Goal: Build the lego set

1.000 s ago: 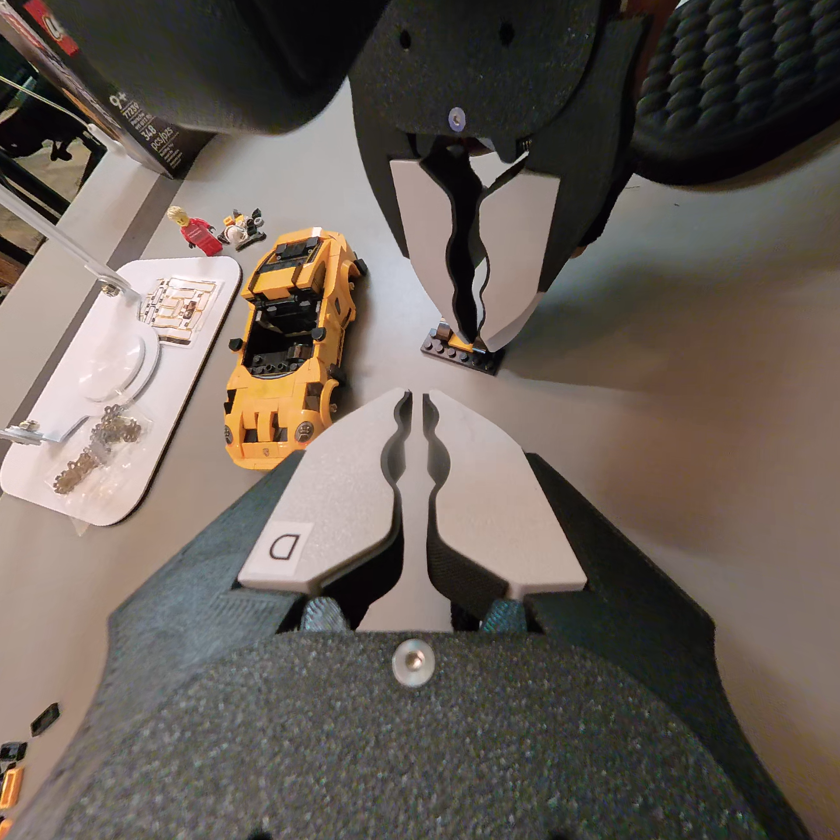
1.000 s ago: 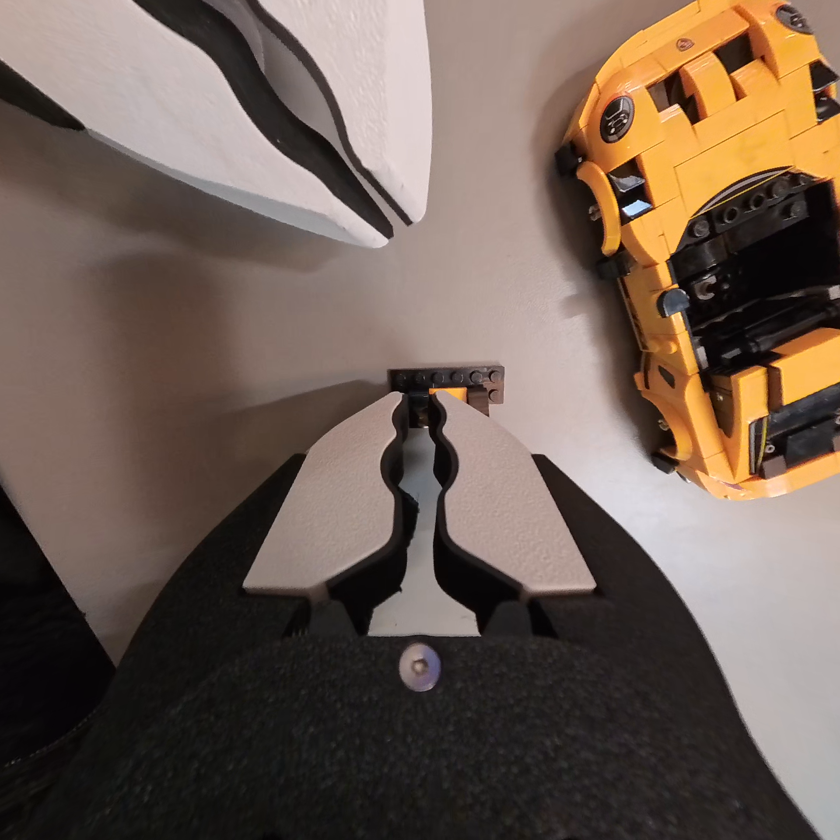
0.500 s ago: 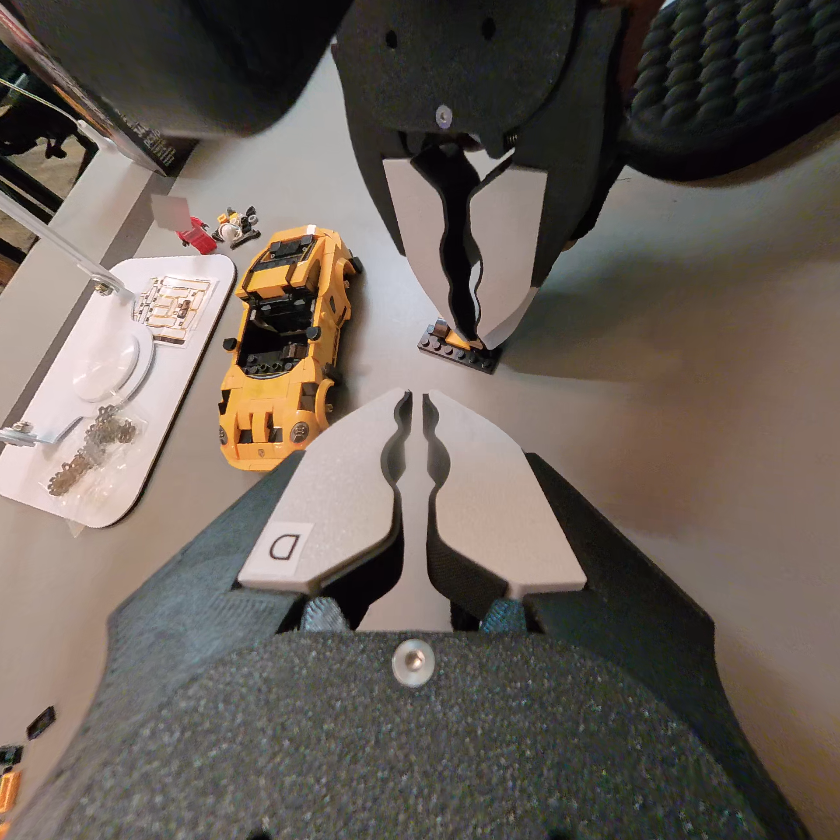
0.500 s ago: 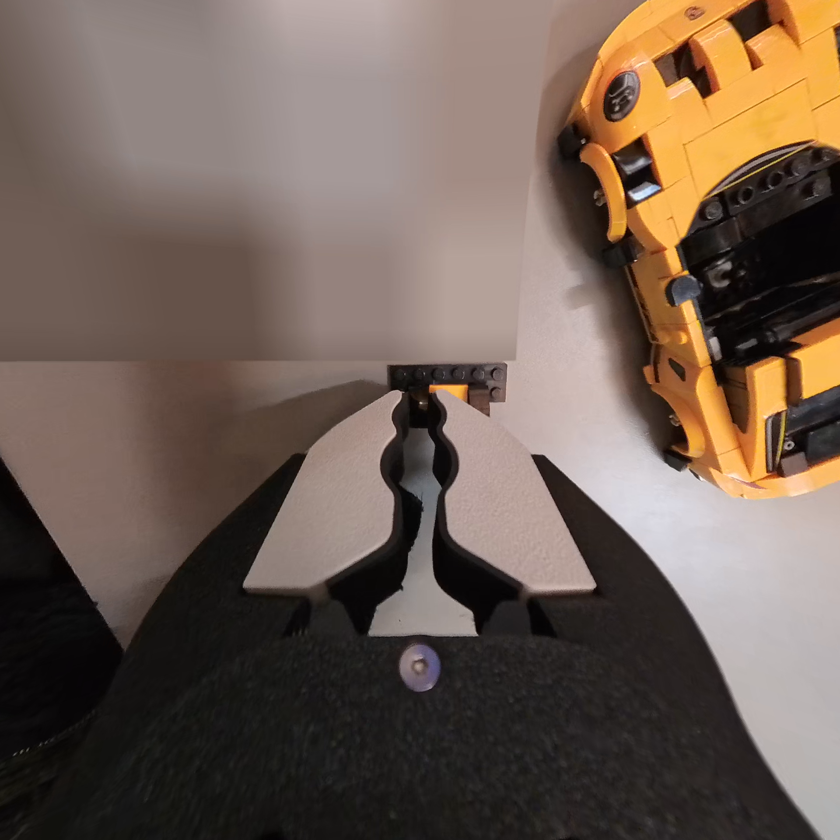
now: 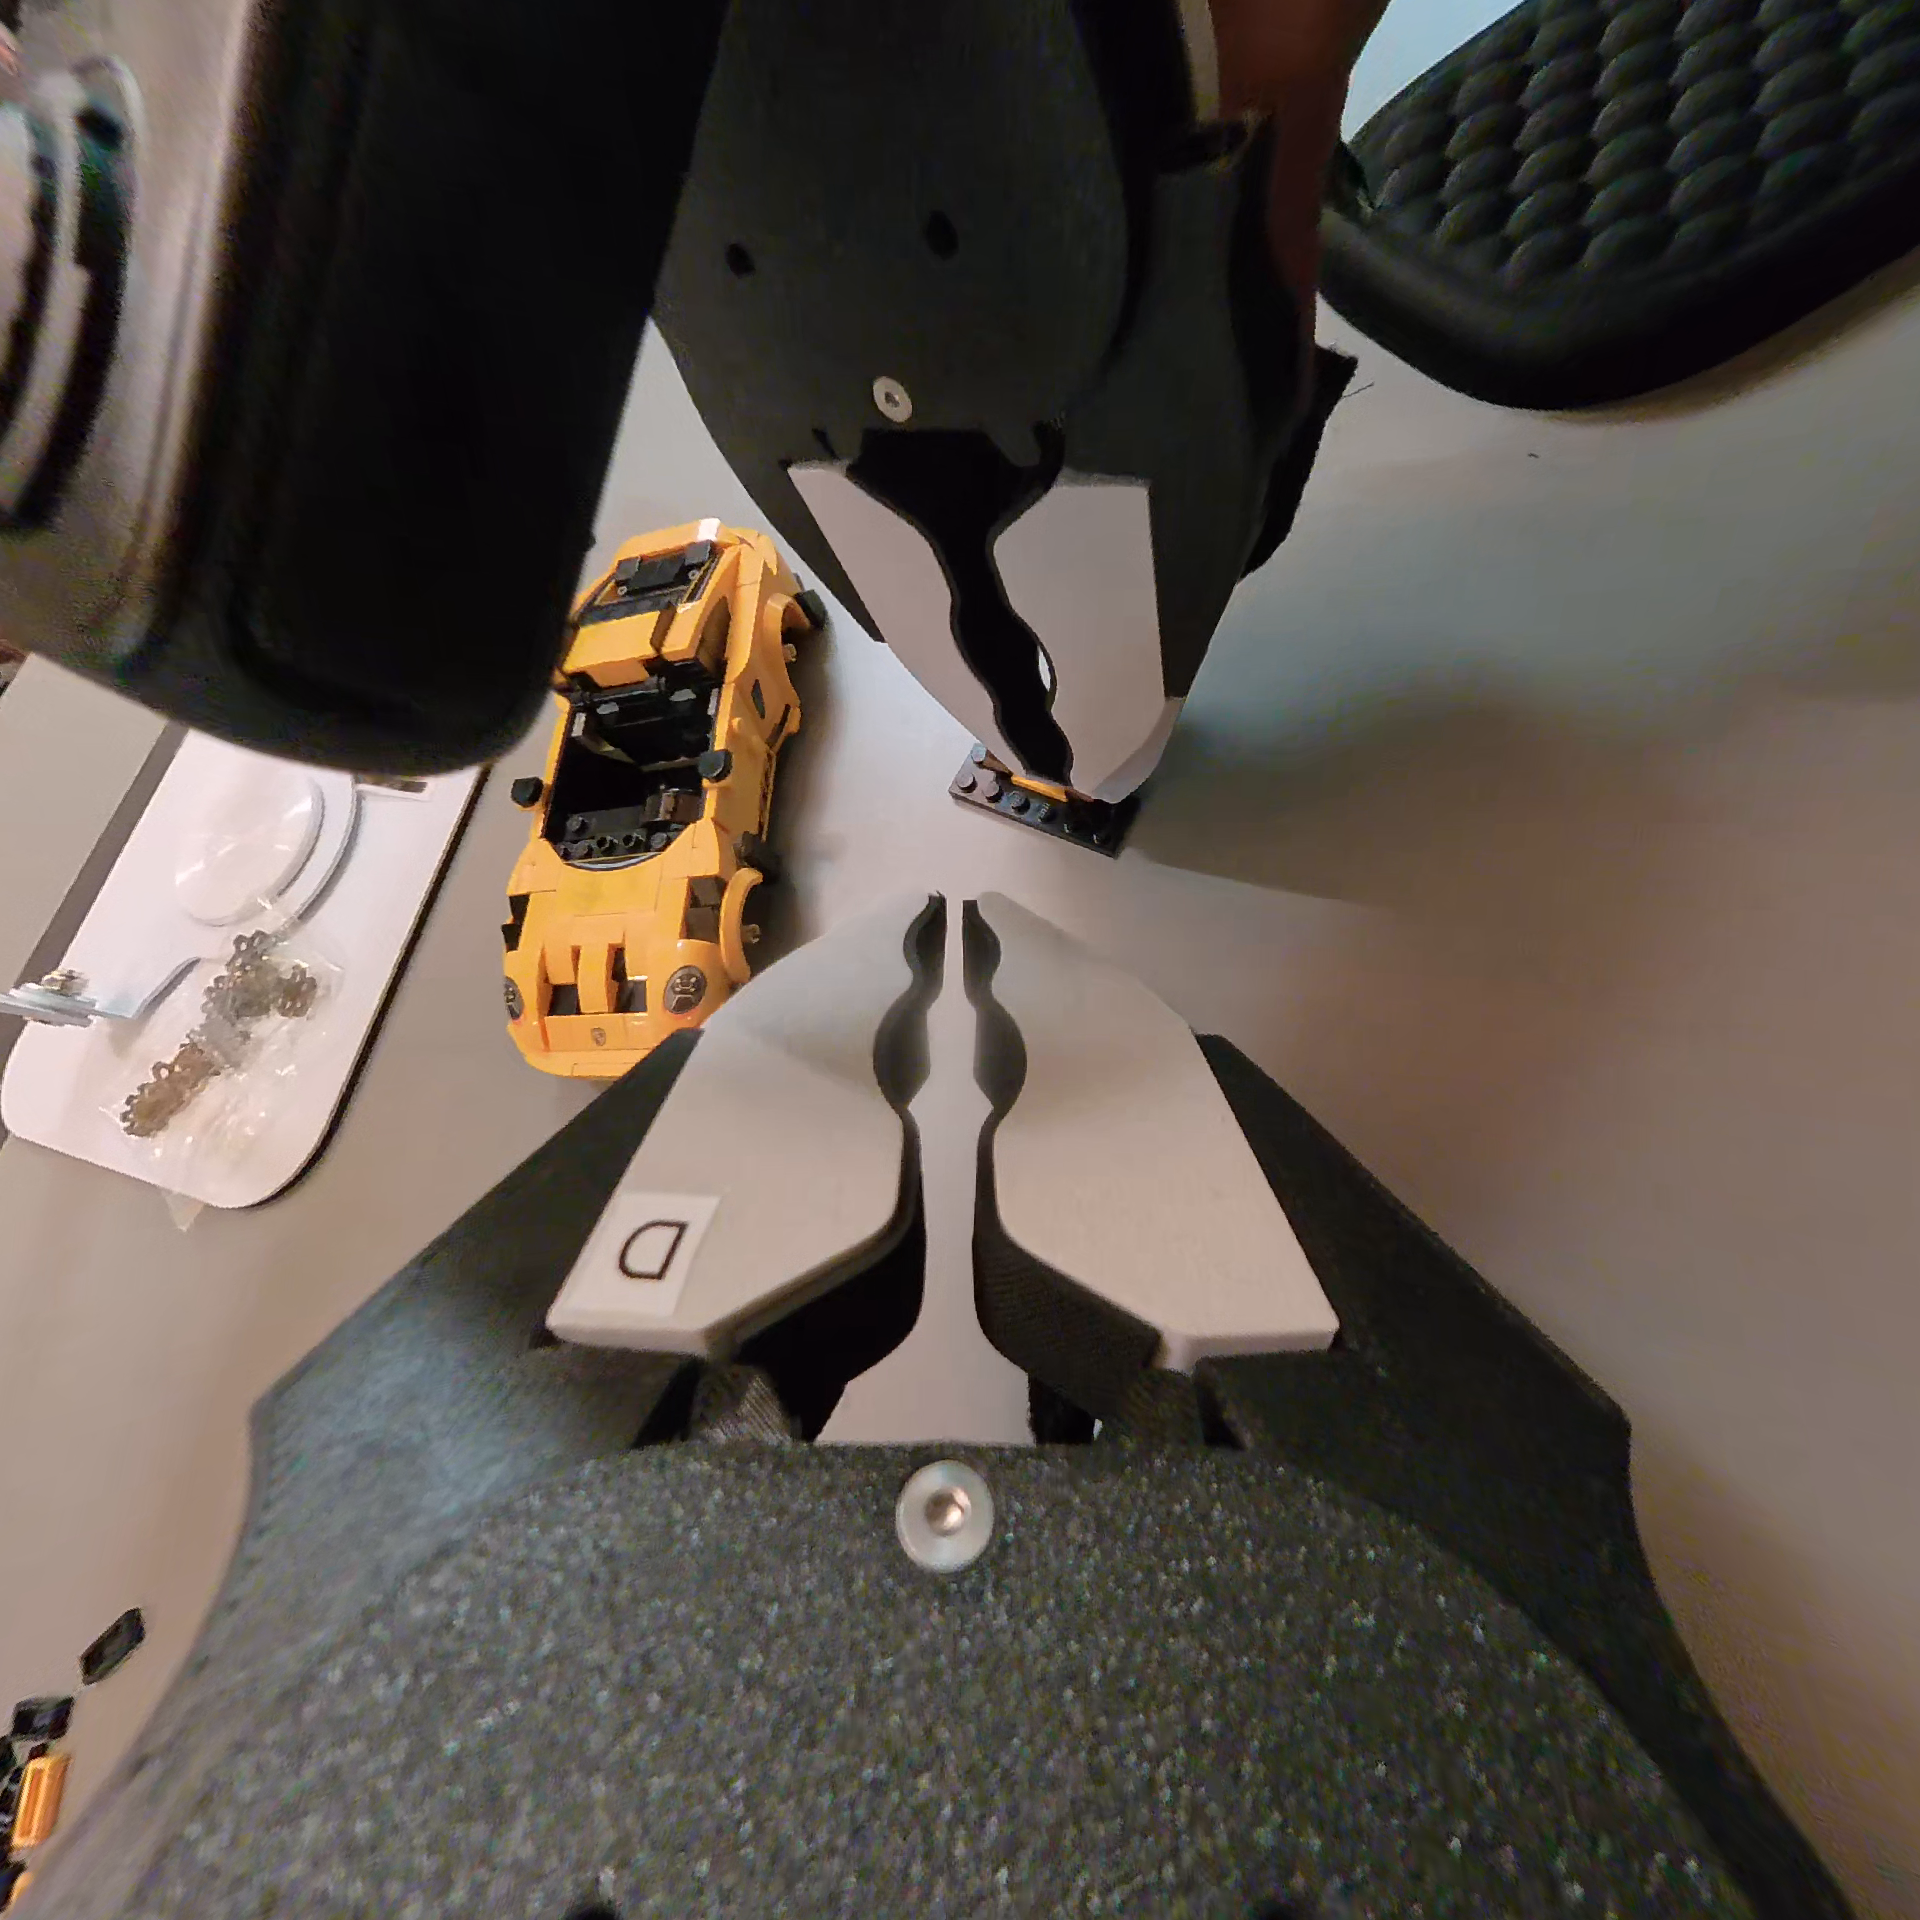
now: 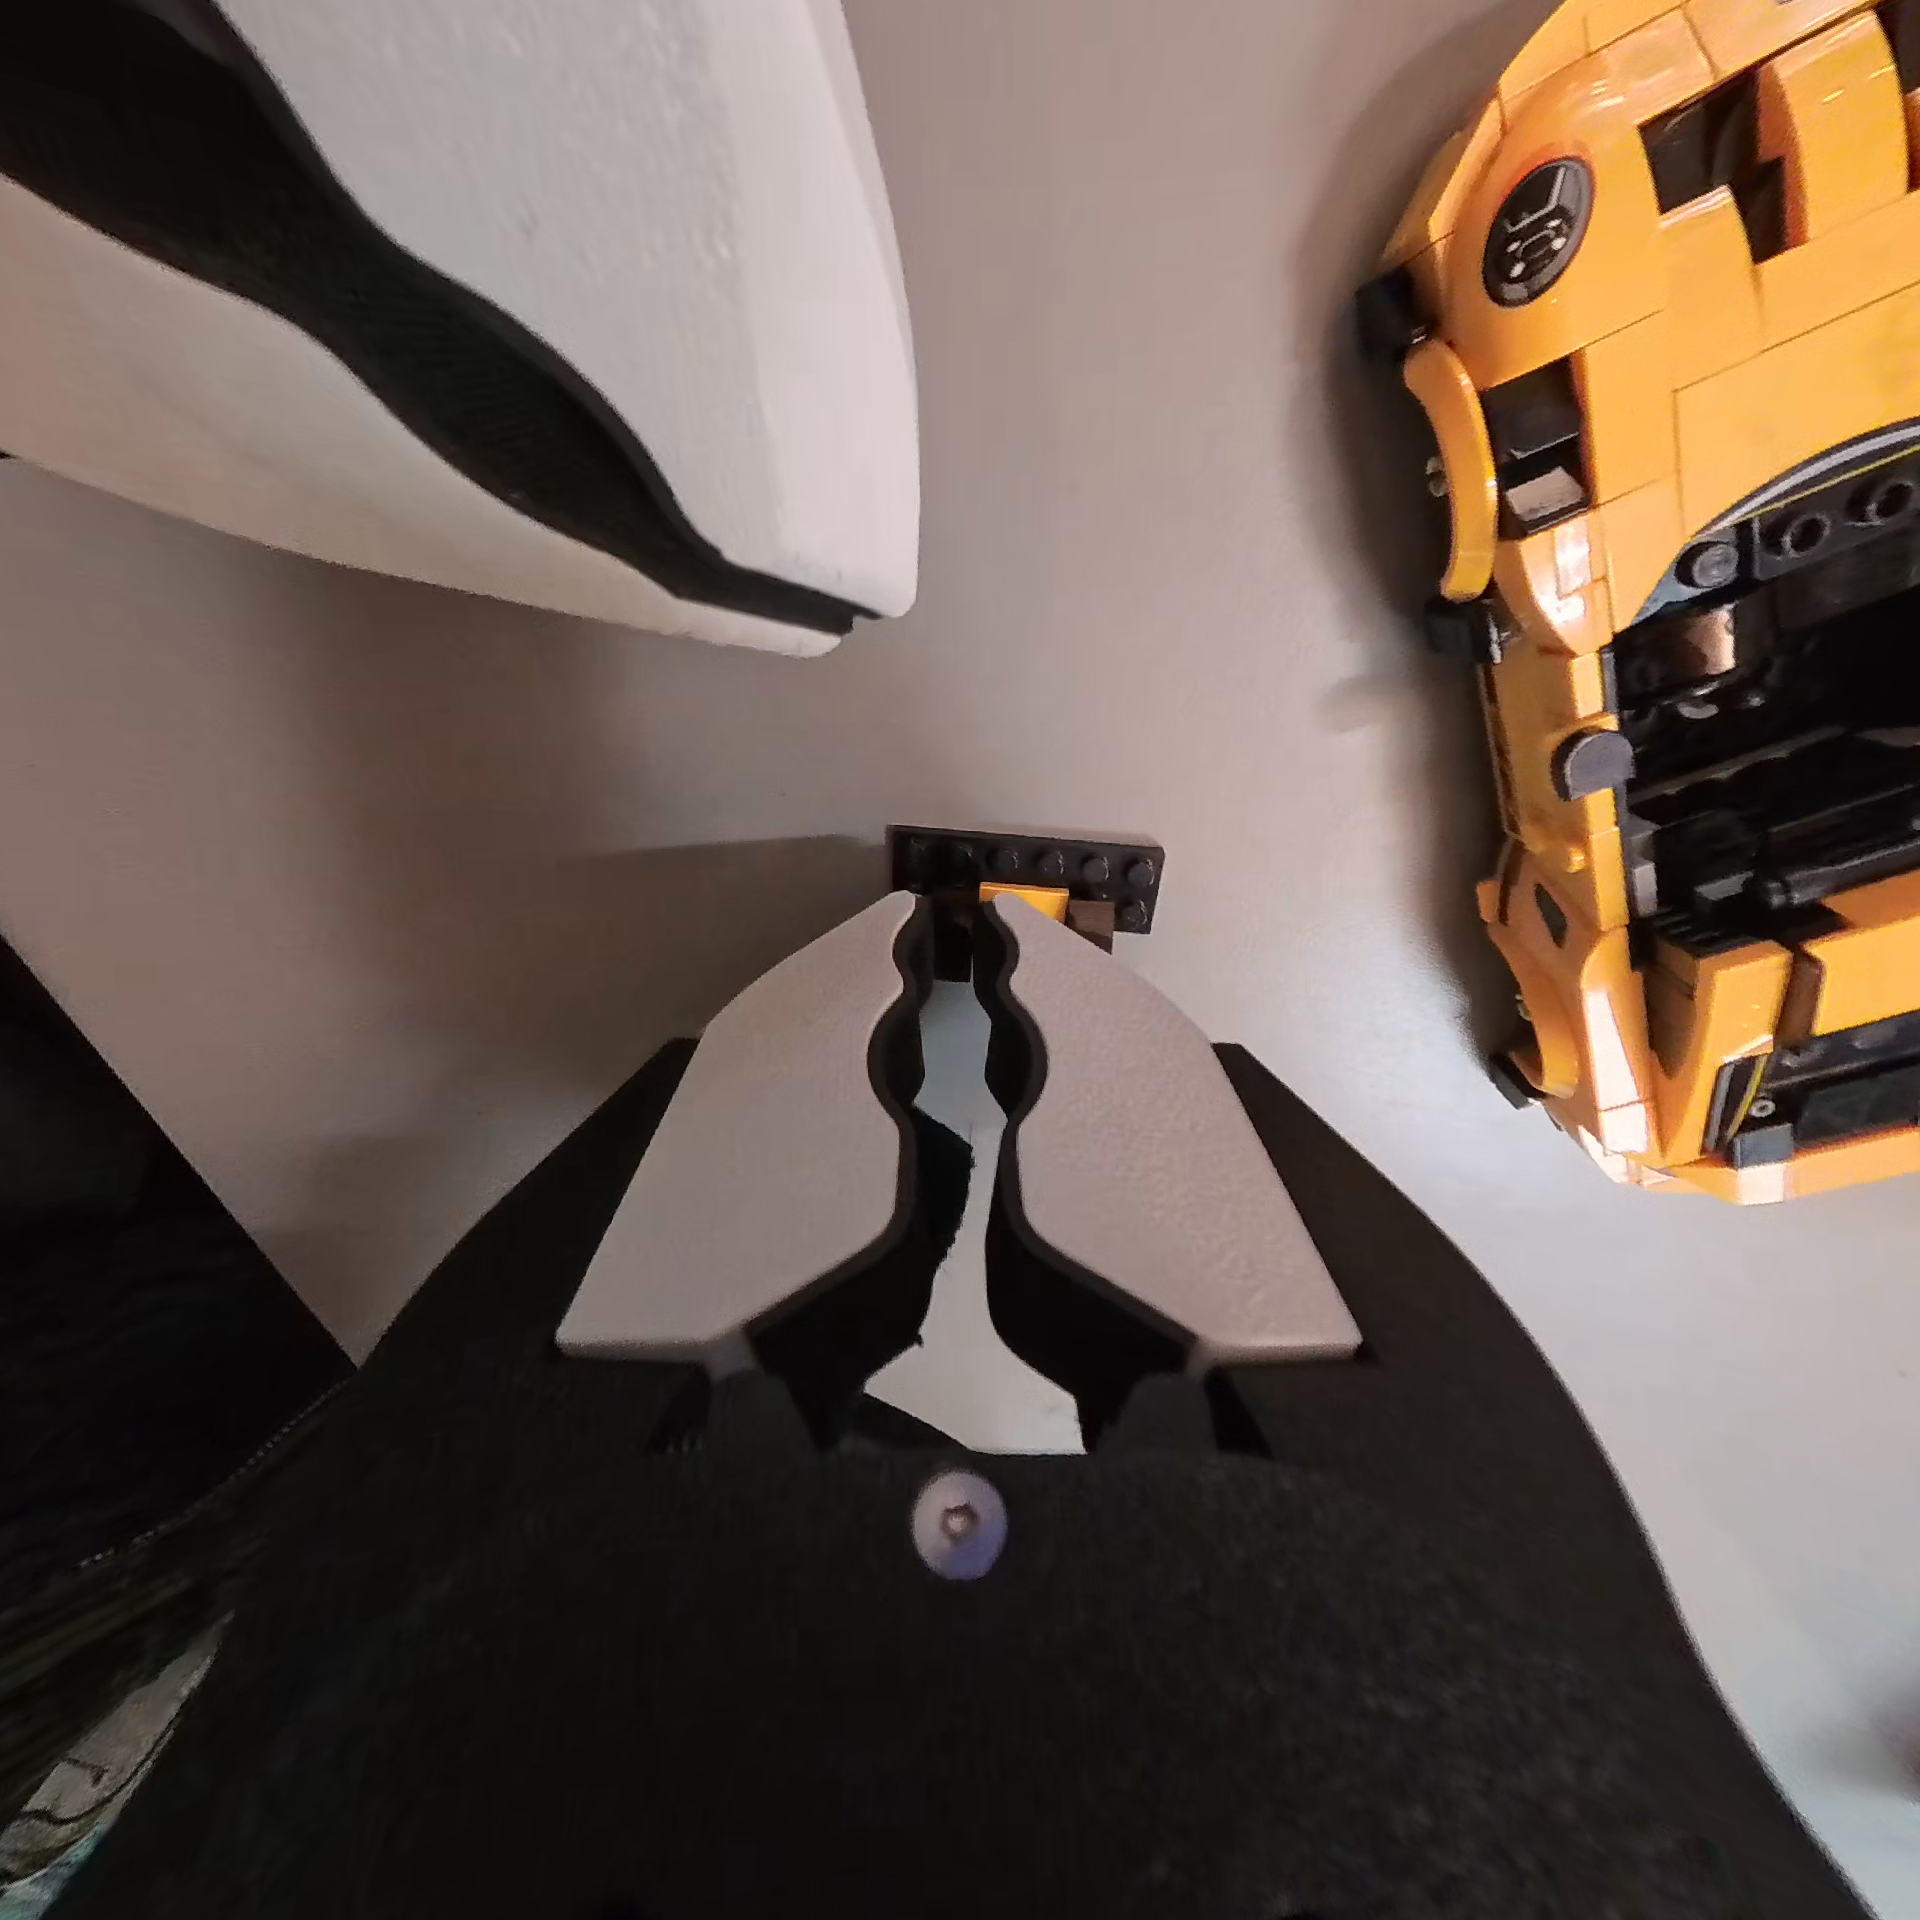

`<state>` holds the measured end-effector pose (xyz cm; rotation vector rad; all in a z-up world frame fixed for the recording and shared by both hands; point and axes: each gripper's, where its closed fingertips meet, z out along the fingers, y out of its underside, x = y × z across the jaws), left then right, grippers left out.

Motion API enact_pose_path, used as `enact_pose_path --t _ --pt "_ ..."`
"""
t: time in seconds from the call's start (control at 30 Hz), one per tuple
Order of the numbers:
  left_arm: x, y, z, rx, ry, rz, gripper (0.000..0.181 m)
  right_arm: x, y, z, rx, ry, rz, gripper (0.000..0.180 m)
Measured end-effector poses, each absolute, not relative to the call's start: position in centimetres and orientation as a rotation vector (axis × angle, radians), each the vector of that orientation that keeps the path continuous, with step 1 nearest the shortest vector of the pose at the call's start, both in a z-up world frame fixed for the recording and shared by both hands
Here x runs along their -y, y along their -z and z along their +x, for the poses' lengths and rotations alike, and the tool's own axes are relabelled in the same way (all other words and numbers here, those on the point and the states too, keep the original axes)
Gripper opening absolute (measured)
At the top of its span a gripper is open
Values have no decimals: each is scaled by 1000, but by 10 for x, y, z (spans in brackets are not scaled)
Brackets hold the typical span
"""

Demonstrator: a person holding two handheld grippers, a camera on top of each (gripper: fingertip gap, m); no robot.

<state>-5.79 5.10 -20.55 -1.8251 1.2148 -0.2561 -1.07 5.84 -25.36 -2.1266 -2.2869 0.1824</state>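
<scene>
The right gripper [image 6: 948, 914] is closed narrowly on a small dark piece atop the black plate [image 6: 1049, 862], which lies on the worktop [image 6: 623, 758] at 9 o'clock of the yellow car [image 6: 1662, 623] (light, rigid, slip-prone; grip its short edges), while the left gripper [image 5: 953, 904] hovers nearly closed, empty.

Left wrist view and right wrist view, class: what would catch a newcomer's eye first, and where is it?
The bright orange brick-built sports car with its open black cockpit lies on the grey table, left of centre. Beside it, the right tongs press their tips onto a small black studded plate with an orange piece. The left tongs hover nearly shut, empty.
</scene>
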Motion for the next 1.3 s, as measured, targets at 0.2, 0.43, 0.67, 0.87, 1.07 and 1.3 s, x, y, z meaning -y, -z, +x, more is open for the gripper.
enact_pose_path --t 0.2,0.43,0.67,0.87,1.07,1.3 --pt "-52 206 -58 -1213 257 -1829 3 -58 253 -11 2252 -179 -2085 7" --pt "-52 209 -59 -1214 264 -1837 2 -61 232 -15 2103 -304 -2008 25" --pt "-50 210 -57 -1226 274 -1835 2 -65 231 -6 1932 -427 -2028 24" --pt "-51 212 -58 -1225 283 -1848 2 -63 243 -15 1892 -425 -2020 20" --pt "-51 210 -58 -1225 274 -1840 2 -64 253 -13 1900 -389 -2032 12" --pt "-51 209 -58 -1222 268 -1835 2 -56 238 -15 1744 -733 -2126 8"
